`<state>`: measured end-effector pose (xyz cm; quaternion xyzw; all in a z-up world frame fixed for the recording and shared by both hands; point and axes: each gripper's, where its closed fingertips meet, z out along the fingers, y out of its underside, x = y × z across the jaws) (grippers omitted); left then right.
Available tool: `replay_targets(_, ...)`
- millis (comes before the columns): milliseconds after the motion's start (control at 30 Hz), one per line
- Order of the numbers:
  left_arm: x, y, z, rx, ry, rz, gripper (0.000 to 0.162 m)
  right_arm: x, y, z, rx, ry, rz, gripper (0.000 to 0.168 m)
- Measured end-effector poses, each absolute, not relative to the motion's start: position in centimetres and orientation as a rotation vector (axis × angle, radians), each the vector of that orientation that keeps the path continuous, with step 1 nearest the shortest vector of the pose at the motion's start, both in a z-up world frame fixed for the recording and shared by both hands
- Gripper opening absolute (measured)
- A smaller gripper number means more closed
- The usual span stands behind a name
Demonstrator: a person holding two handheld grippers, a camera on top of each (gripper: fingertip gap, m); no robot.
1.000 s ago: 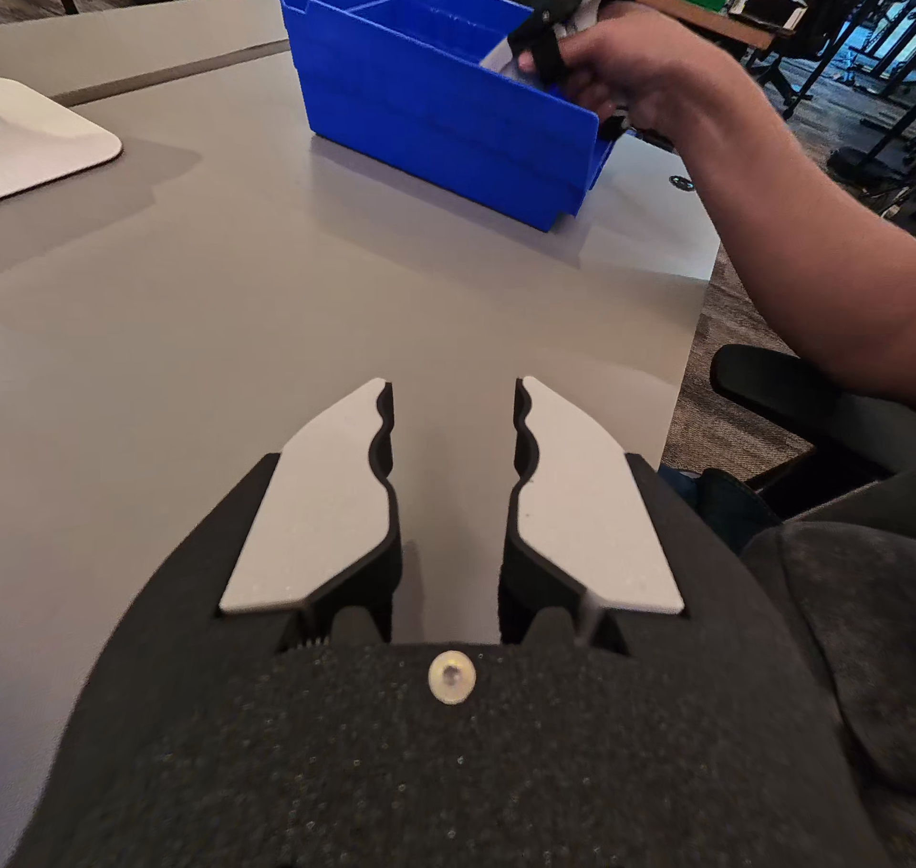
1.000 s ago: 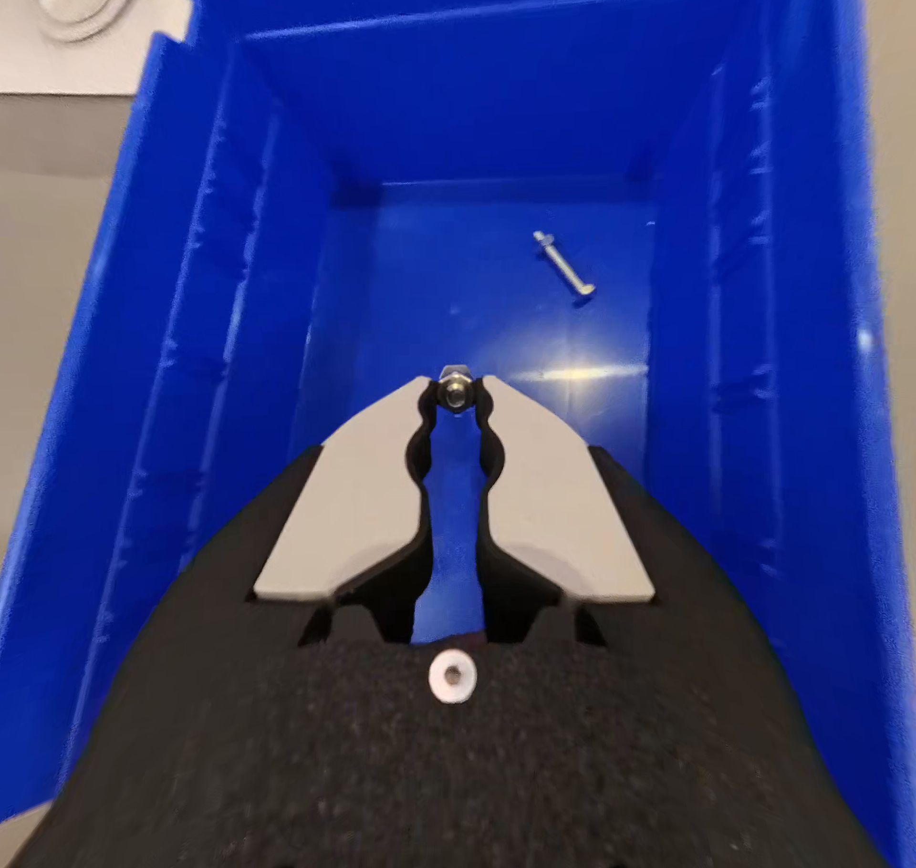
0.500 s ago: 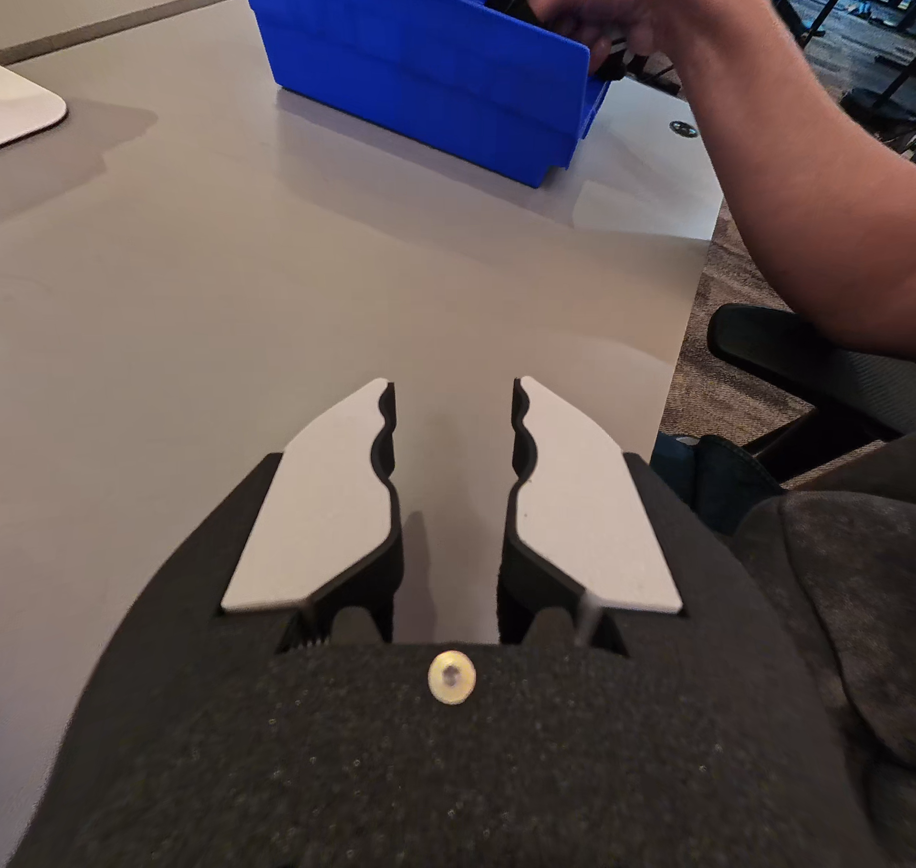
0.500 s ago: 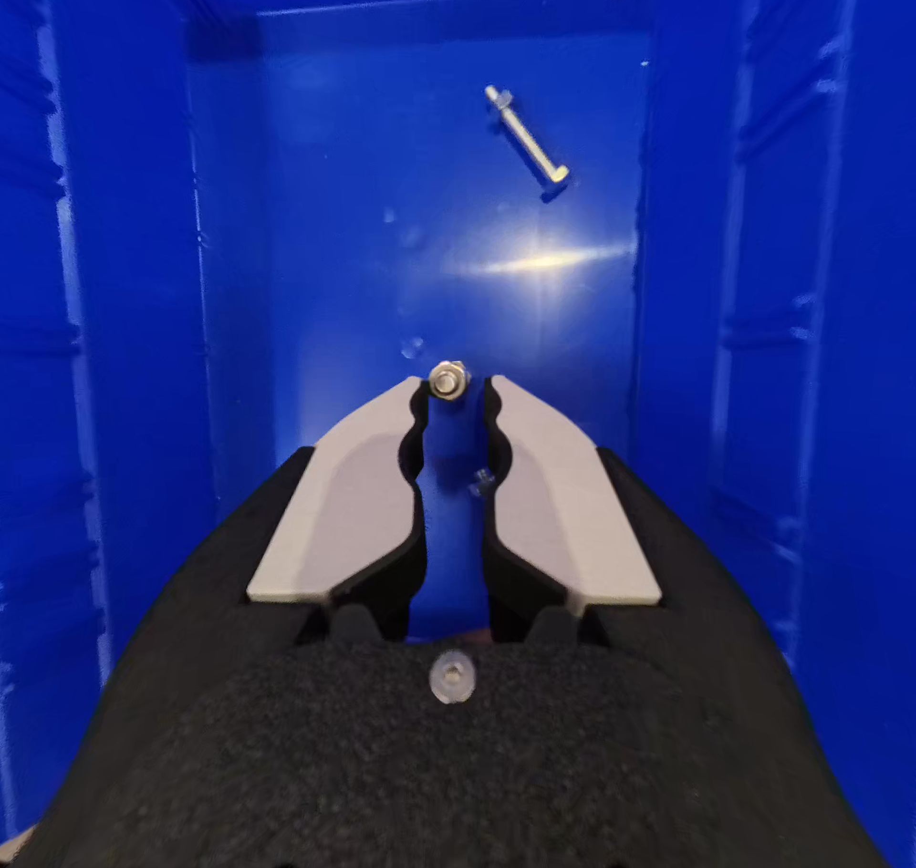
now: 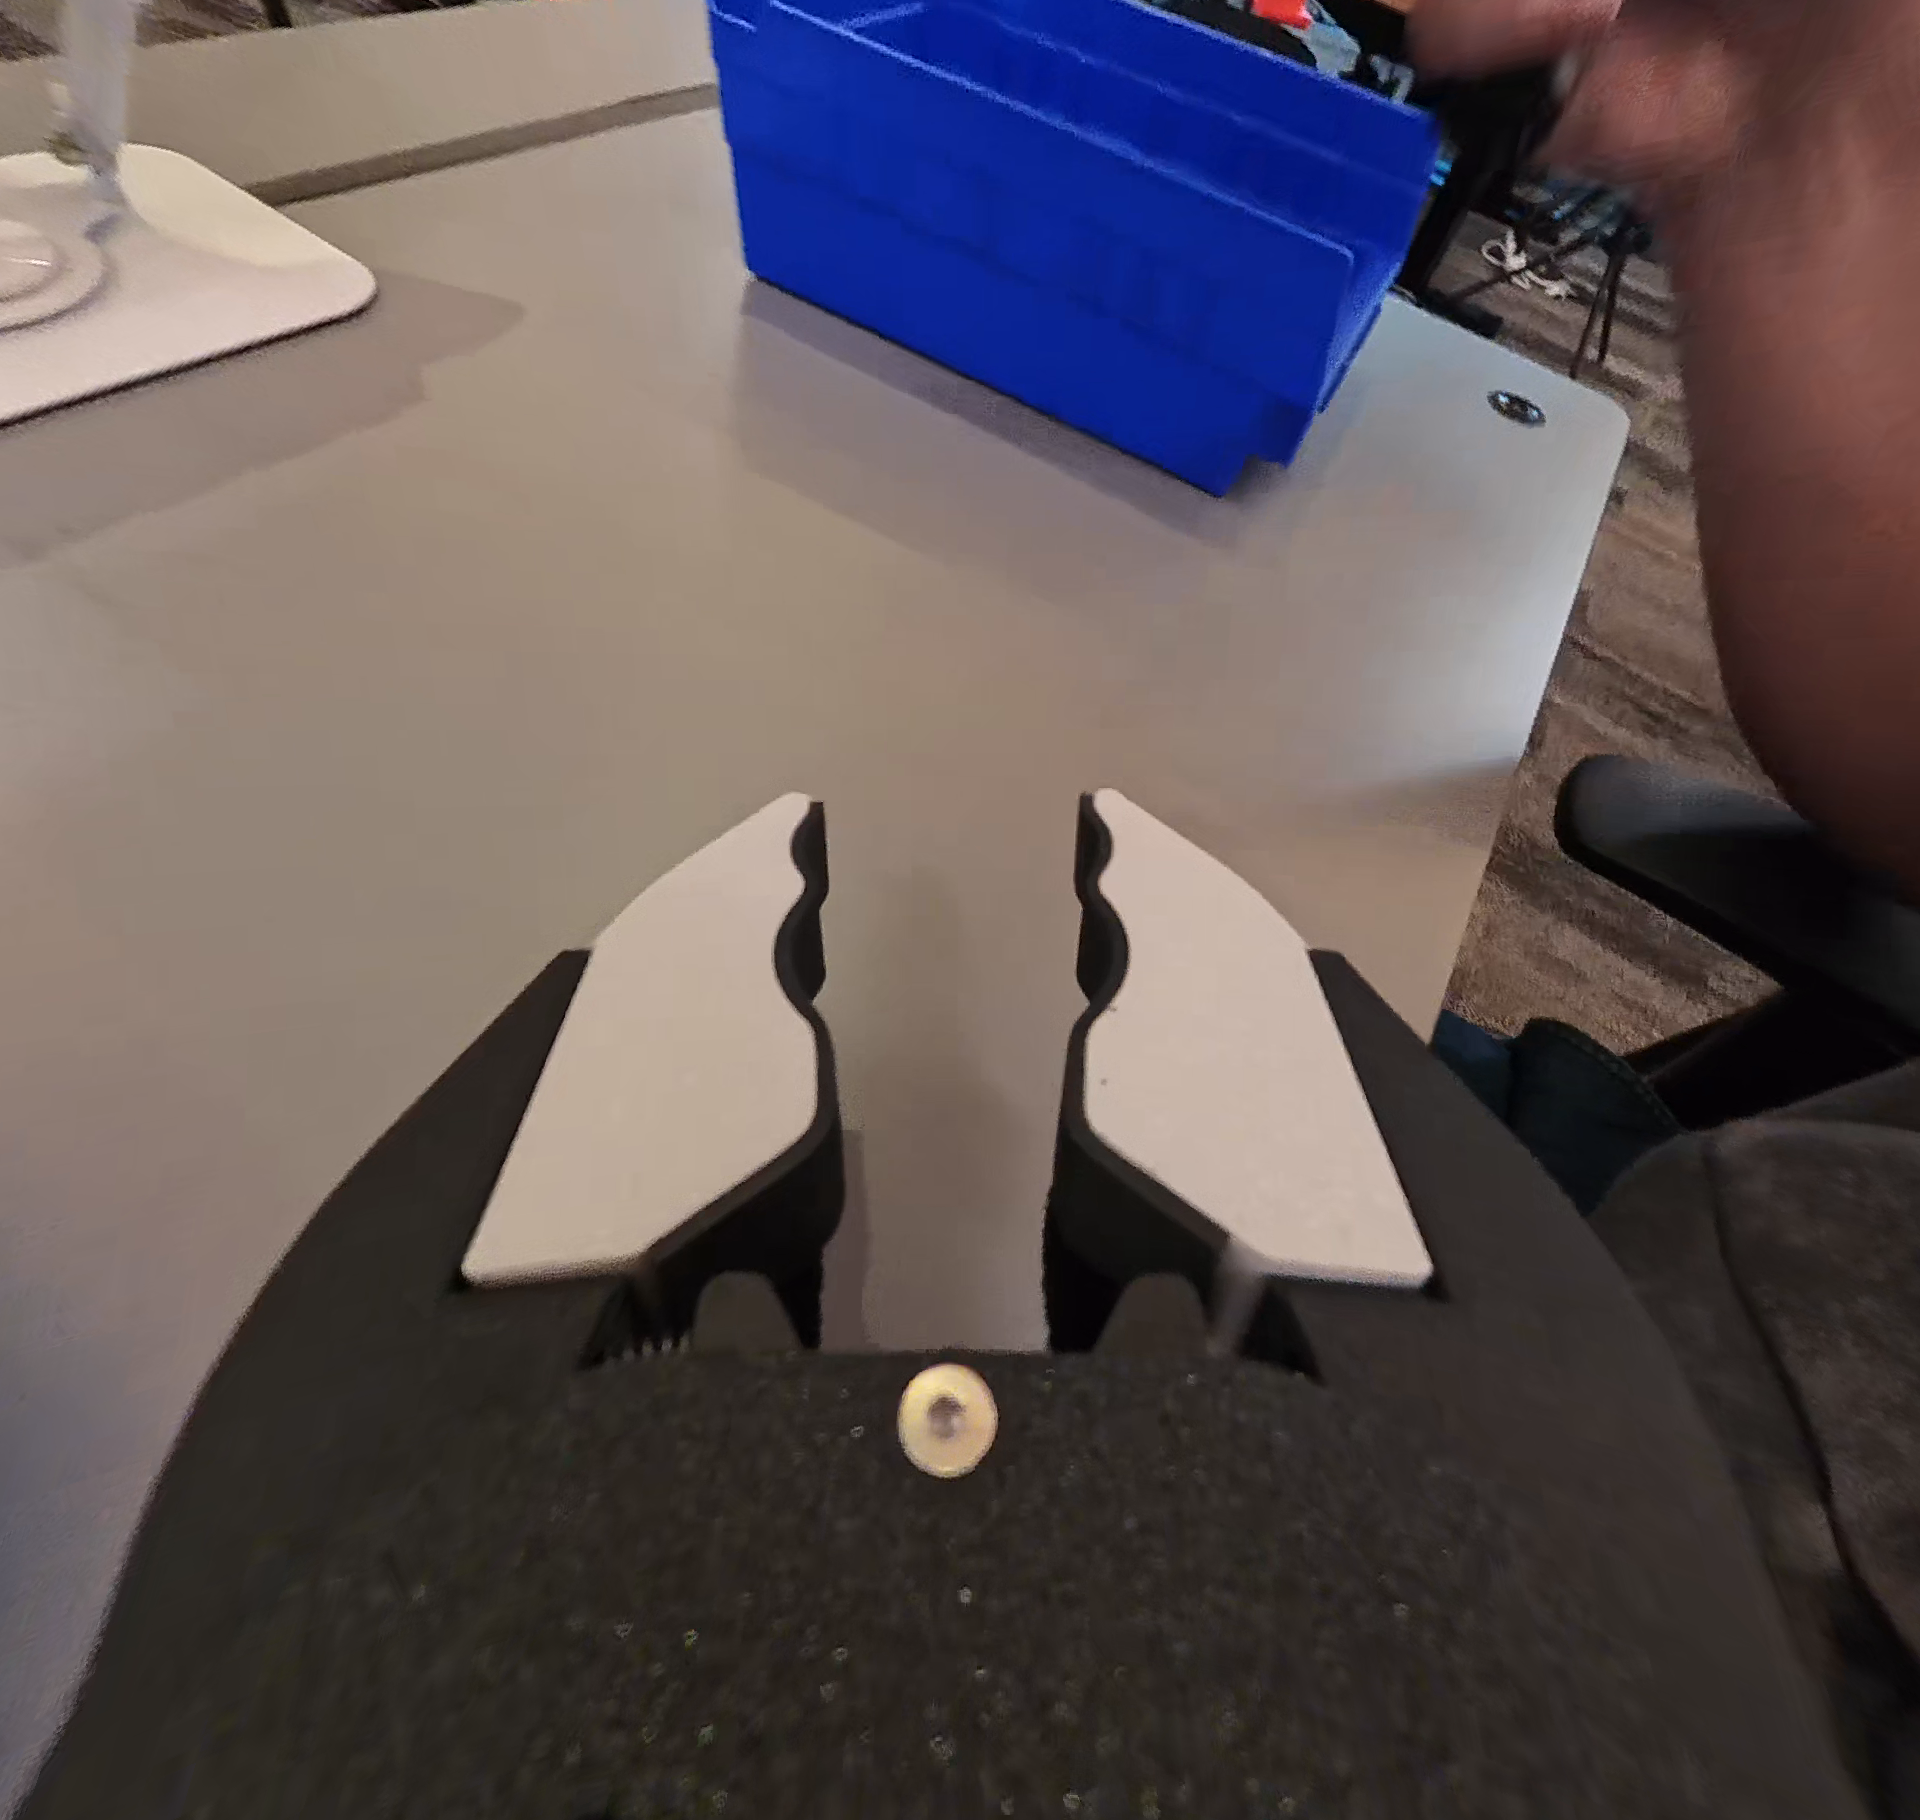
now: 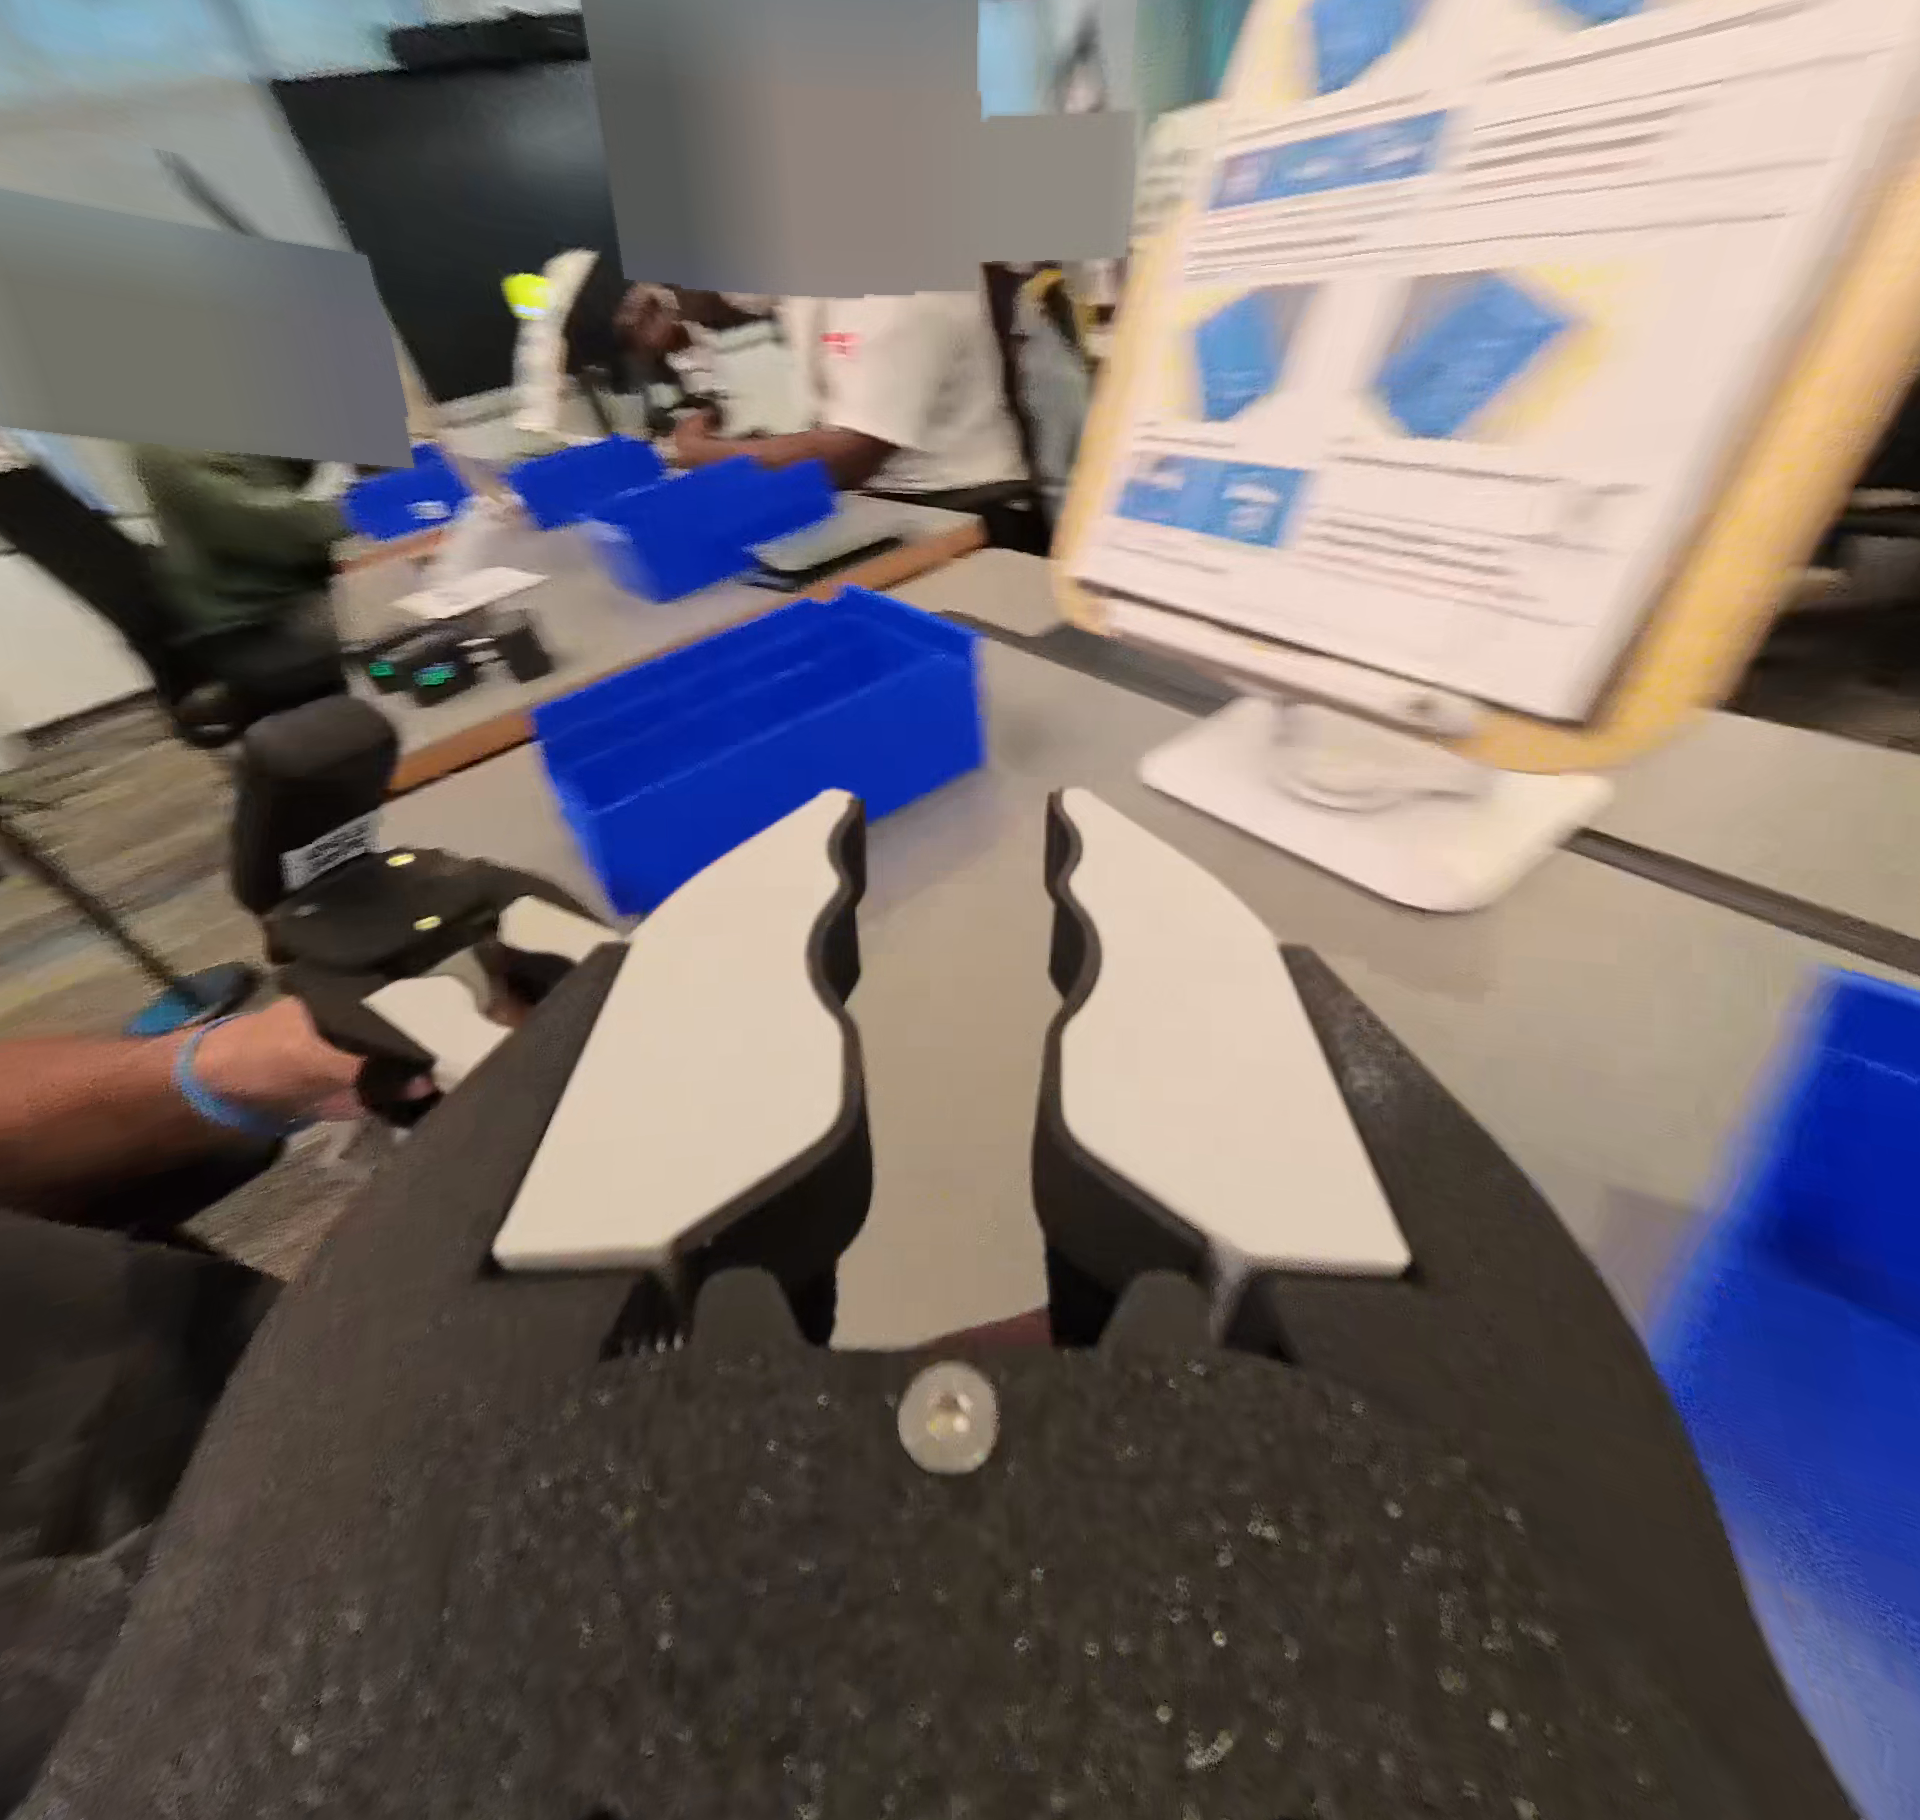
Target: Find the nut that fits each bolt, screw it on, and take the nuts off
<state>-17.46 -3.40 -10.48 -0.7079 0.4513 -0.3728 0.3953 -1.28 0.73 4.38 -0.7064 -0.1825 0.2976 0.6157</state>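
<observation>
My left gripper [image 5: 948,804] is open and empty, low over the grey table [image 5: 520,627]. A blue bin [image 5: 1039,212] stands ahead of it at the far right of the table. My right gripper [image 6: 954,799] is open and empty, out of the bin and pointing across the table. That bin shows blurred at the right edge of the right wrist view [image 6: 1829,1251]. The left gripper also shows there [image 6: 499,970], held by a hand at the left. No bolt or nut is in view.
A second blue bin [image 6: 758,731] sits on the table beyond the left gripper. A white stand [image 6: 1371,814] holds a tilted instruction sheet [image 6: 1455,316]; its base shows in the left wrist view [image 5: 156,274]. A blurred hand [image 5: 1621,56] is above the bin. A chair armrest [image 5: 1714,866] lies off the table's right edge. The left gripper's tips are roughly 25 cm from the right gripper's.
My right gripper let go of the bolt with its nut inside the bin, opened, and rose out, swinging to face across the table. The left gripper stayed open and tilted up slightly.
</observation>
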Motion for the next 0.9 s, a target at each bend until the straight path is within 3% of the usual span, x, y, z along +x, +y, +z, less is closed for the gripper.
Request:
replay_targets(100, -18.0, -2.9, -10.3, -1.821, 1.104, -0.952, 0.045, -8.4, 1.6, -1.2, -1.6, -0.49, 0.813, 0.035)
replay_targets(200, -18.6, -2.4, -10.5, -1.856, 1.059, -0.947, 0.045, -11.5, 2.3, -7.4, -1.634, -0.541, 0.672, 0.034)
replay_targets(267, -18.8, -2.0, -10.9, -1.889, 1.028, -0.934, 0.046, -12.0, 2.3, -8.9, -1.596, -0.561, 0.571, 0.032)
replay_targets(433, -19.5, -2.6, -12.1, -1.957, 1.029, -0.885, 0.045, -10.8, 1.0, -6.3, -1.42, -0.524, 0.47, 0.017)
replay_targets(600, -22.1, -2.8, -8.8, -1.92, 1.066, -0.822, 0.041, -10.8, 1.2, -6.7, -1.459, -0.511, 0.507, 0.022)
replay_targets(733, -29.8, 2.7, -5.5, -1.998, 1.078, -0.486, 0.04, -11.5, 1.1, -7.3, -1.482, -0.55, 0.497, 0.023)
replay_targets(900, -39.8, 13.5, -6.9, -2.212, 1.209, 0.073, 0.041, -12.4, 0.9, -7.6, -1.483, -0.603, 0.474, 0.022)
